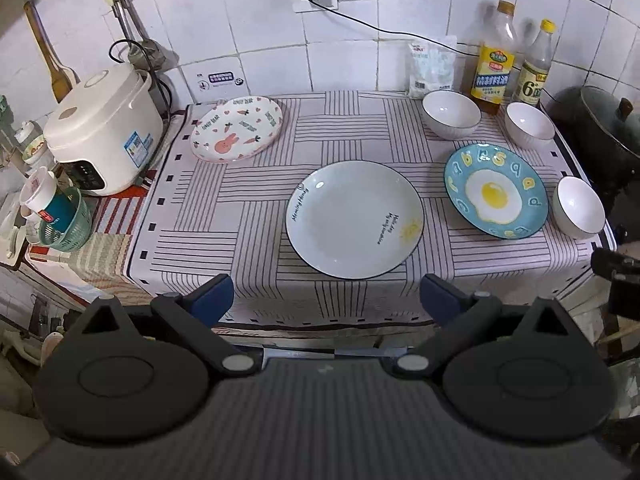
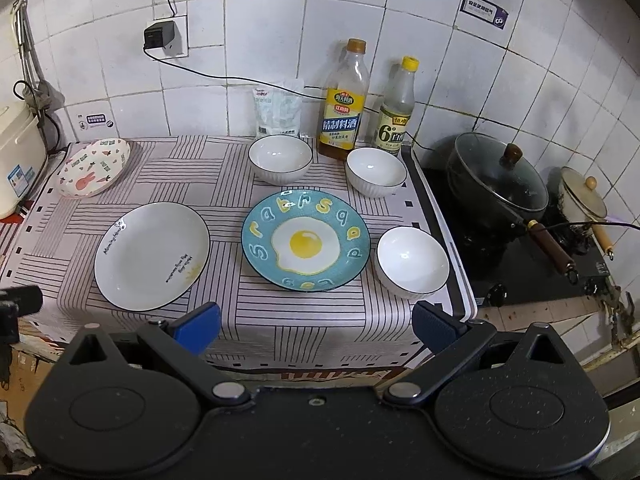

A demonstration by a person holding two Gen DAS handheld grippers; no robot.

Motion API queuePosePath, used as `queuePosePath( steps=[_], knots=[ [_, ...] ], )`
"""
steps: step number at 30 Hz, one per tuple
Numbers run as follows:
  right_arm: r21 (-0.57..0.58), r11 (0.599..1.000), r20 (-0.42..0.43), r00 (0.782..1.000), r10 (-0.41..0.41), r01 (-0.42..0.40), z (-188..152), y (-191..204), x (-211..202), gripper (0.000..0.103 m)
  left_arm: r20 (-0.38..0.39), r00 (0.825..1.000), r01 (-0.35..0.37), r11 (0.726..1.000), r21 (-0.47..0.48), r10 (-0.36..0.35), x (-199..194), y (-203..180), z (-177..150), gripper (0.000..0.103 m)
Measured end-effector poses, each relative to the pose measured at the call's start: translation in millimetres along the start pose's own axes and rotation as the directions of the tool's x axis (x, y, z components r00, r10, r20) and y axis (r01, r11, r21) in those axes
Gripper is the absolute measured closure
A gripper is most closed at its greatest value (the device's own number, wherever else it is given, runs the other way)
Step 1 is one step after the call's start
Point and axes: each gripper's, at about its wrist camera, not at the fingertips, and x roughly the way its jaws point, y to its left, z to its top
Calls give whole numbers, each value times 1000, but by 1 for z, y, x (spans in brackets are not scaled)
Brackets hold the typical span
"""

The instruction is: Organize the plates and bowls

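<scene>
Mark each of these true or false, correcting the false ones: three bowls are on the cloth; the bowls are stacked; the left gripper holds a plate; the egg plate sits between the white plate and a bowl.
1. Three white bowls stand on the cloth. True.
2. The bowls are stacked. False: each stands alone.
3. The left gripper holds a plate. False: it is open and holds nothing, as does the right gripper.
4. The egg plate lies between the white plate and a bowl. True.

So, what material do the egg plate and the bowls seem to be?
Egg plate: likely glazed ceramic, with a glossy printed surface that catches light. Bowls: probably white glazed porcelain, shiny inside, ribbed outside, thin dark rim.
</scene>
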Motion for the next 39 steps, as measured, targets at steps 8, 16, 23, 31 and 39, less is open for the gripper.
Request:
queuePosePath(
  steps=[8,16,23,31,39],
  knots=[
    [4,1000,0,1000,-11,11,4,-5,3,1,-5,1000,0,1000,7,0,1,-3,0,2],
    [12,999,-13,999,-34,34,0,-13,7,1,-20,1000,7,1000,4,-7,3,-3,5,2],
    [10,999,-6,999,-32,32,-1,-13,5,1,-24,1000,6,1000,1,-6,5,-2,6,2],
    [-7,1000,8,1000,-23,23,0,-10,2,1,-27,1000,5,1000,-22,-6,9,1,5,2],
    [12,999,0,999,-38,38,-3,-11,5,1,-21,1000,11,1000,-27,-12,9,-2,6,2]
  ],
)
